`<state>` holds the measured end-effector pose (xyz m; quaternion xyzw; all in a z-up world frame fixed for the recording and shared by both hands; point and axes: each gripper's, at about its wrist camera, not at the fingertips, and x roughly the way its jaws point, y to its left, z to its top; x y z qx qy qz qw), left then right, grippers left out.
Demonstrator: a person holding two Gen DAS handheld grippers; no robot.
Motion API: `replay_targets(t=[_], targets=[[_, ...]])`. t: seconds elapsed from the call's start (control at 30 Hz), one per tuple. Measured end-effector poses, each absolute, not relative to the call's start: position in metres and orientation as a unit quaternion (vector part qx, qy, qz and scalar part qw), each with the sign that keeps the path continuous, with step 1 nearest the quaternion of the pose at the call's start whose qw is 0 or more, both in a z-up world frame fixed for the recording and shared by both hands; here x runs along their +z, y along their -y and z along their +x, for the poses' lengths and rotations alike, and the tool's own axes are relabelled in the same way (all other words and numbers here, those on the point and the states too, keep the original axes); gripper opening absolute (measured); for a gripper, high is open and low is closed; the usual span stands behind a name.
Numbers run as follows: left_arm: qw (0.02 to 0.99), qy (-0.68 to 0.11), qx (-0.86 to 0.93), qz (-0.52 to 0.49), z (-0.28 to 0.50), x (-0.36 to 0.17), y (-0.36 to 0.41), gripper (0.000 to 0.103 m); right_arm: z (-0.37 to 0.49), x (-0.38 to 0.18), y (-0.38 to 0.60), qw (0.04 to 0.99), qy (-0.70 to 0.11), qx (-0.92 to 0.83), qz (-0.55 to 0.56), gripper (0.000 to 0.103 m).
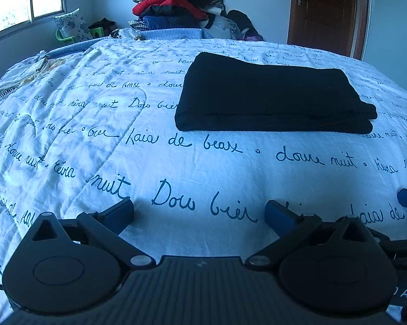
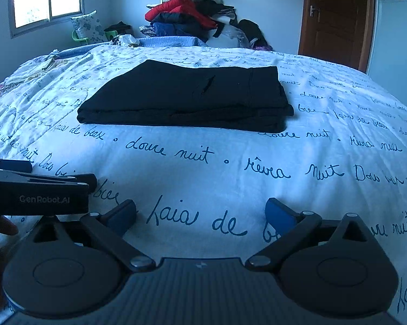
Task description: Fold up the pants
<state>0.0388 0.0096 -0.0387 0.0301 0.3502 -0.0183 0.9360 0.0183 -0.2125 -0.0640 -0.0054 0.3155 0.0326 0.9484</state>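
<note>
Black pants (image 2: 187, 97): soft matte fabric, folded into a flat layered rectangle, lying mid-bed on a wrinkled white quilt (image 2: 230, 162) printed with blue script. Left gripper (image 1: 199, 211): jaws spread, nothing between, over the quilt's near edge. Right gripper (image 2: 200, 211): likewise spread and empty, beside the left.

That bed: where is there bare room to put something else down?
A wide bare strip of bedspread runs between the folded pants and the two open grippers, left and right. More bare cover lies left of the pants. The far end is crowded: a clothes pile, and crumpled cloth at the far left corner.
</note>
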Motion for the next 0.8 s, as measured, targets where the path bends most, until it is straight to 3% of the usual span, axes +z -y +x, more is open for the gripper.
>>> replay_targets(t=[0.8], targets=[[0.937, -0.350, -0.018, 0.017, 0.0351, -0.0373, -0.0144, 0.103, 0.0153, -0.0658, 0.2132, 0.948, -0.319, 0.010, -0.010, 0.103]])
